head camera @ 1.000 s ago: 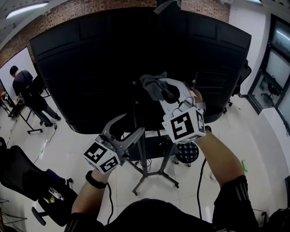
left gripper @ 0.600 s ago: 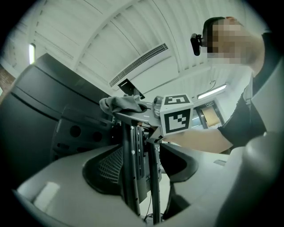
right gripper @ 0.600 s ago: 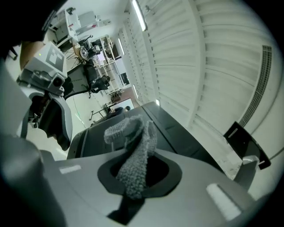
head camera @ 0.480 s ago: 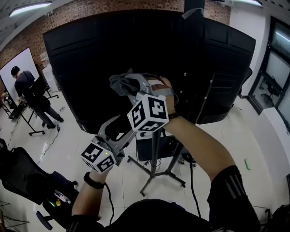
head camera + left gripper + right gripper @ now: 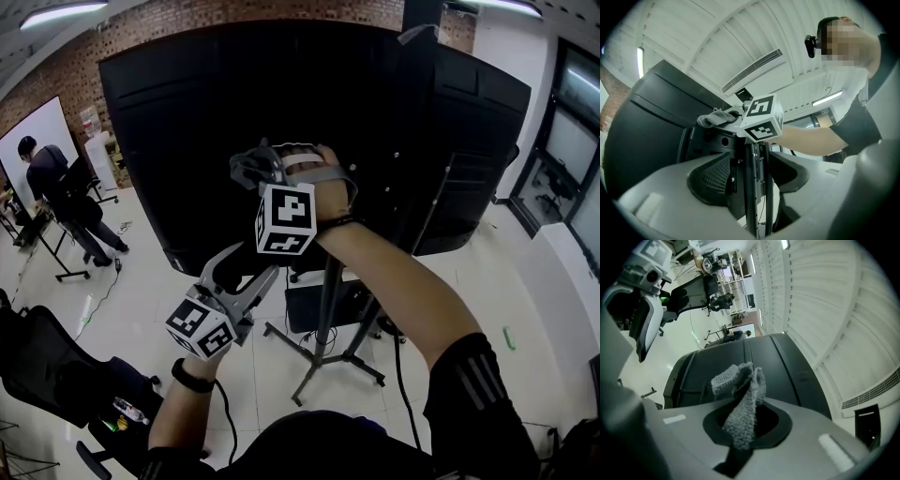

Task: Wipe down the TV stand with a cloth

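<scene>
Grey knitted cloth (image 5: 246, 169) is pinched in the right claw (image 5: 262, 174), whose jaws are clenched on it. In the right gripper view a bunched fold of the cloth (image 5: 740, 399) is seen rising out of the claw (image 5: 745, 425) toward 12 o'clock, with the dark back of the TV (image 5: 740, 362) behind it. In the head view the cloth is held high, toward 11 o'clock from the centre, in front of the black rear panel of the TV (image 5: 169, 122); whether cloth and panel are touching cannot be told.

The left claw (image 5: 251, 270) is held lower, toward 7 o'clock, and is released: its jaws are spread wide and nothing is grasped. In the left gripper view the upright post of the TV stand (image 5: 757, 187) is seen through the gap of the claw (image 5: 750, 173), and the cloth (image 5: 715, 117) is seen above, at 11 o'clock.

The TV stand (image 5: 328, 300) is placed at 6 o'clock under the panel, its legs spread on the pale floor (image 5: 131, 281). A person (image 5: 47, 178) is seen well apart at 9 o'clock.
</scene>
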The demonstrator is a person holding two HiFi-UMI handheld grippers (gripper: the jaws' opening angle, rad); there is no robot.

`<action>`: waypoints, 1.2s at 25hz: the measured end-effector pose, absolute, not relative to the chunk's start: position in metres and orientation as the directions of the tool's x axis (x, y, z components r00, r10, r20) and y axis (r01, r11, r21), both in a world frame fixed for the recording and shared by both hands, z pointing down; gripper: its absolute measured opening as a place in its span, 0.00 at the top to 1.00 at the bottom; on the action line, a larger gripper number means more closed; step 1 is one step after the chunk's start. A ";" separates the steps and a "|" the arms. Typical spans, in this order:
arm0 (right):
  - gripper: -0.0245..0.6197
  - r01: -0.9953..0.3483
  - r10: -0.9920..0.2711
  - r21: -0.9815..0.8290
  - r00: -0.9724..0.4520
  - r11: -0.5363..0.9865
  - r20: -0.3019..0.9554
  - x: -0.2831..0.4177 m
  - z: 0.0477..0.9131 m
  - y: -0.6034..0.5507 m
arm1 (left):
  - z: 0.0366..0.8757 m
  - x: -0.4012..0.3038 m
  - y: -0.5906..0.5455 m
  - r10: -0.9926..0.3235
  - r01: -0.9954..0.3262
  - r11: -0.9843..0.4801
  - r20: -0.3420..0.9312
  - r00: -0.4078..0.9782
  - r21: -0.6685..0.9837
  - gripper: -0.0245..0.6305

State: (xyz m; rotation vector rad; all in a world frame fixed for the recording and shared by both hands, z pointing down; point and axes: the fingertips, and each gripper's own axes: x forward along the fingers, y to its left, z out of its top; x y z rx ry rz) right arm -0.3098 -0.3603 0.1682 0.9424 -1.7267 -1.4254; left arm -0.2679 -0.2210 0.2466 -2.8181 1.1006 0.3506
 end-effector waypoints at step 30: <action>0.92 -0.051 -0.818 0.964 -0.543 0.261 0.192 -0.330 0.227 -0.342 | 0.281 -0.274 -0.218 -0.652 -0.660 -0.750 -0.219 0.726 0.044 0.53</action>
